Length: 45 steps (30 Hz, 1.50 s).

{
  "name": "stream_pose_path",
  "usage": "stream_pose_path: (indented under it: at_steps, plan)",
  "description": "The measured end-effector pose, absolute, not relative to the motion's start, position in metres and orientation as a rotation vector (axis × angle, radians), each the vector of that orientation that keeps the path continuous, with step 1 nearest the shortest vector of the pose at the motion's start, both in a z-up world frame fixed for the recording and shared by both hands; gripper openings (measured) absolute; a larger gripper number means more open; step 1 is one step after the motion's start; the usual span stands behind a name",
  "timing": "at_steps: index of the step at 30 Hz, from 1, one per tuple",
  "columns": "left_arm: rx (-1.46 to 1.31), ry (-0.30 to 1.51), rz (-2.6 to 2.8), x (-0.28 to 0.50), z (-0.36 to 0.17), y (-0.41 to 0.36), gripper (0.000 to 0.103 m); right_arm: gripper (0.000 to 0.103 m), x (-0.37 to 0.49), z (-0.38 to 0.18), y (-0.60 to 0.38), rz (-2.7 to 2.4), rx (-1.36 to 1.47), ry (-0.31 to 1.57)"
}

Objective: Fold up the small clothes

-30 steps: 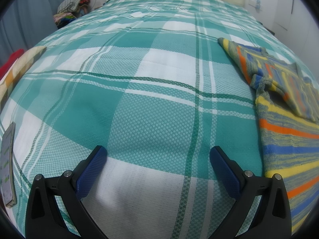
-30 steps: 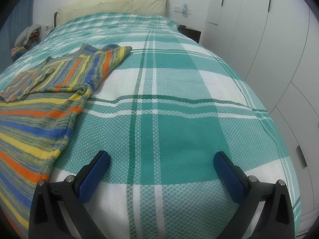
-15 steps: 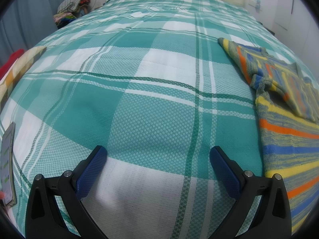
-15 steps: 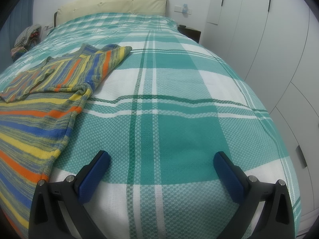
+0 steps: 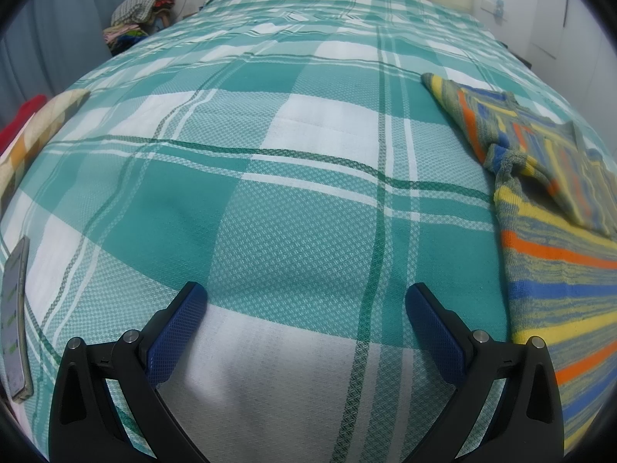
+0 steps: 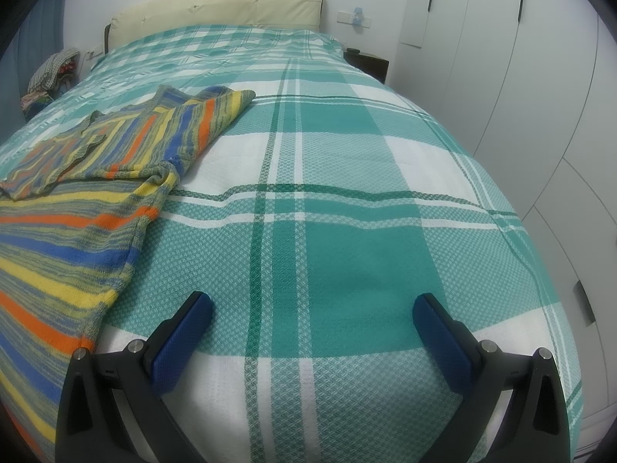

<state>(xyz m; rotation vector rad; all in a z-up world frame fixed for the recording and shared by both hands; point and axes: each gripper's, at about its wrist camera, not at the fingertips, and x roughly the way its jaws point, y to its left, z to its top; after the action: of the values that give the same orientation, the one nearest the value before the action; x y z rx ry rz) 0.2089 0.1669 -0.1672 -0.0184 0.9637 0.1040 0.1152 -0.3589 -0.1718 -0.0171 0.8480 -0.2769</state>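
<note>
A small knitted sweater with orange, yellow, blue and grey stripes [image 5: 555,254] lies flat on the bed's teal and white checked cover, at the right of the left wrist view. It also shows at the left of the right wrist view [image 6: 77,223], one sleeve folded over its upper part. My left gripper [image 5: 304,308] is open and empty, low over the cover, left of the sweater. My right gripper [image 6: 312,316] is open and empty, low over the cover, right of the sweater's edge.
A phone [image 5: 15,316] lies at the bed's left edge. A checked pillow [image 5: 34,135] sits beside it. A pile of clothes [image 5: 139,11] stands at the far left. White wardrobe doors [image 6: 540,96] and a dark nightstand [image 6: 366,61] flank the right side.
</note>
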Motion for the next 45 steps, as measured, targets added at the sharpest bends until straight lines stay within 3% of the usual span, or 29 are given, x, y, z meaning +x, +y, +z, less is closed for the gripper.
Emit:
stream_pose_path:
  at_steps: [37,45]
  plan:
    - [-0.029,0.972,0.111,0.21,-0.166,0.166,0.103,0.103,0.109,-0.17,-0.363,-0.262,0.013,0.836]
    - [-0.168,0.978,-0.003,0.198,-0.141,0.165,0.101,0.103,0.109,-0.17,-0.362,-0.263,0.012,0.835]
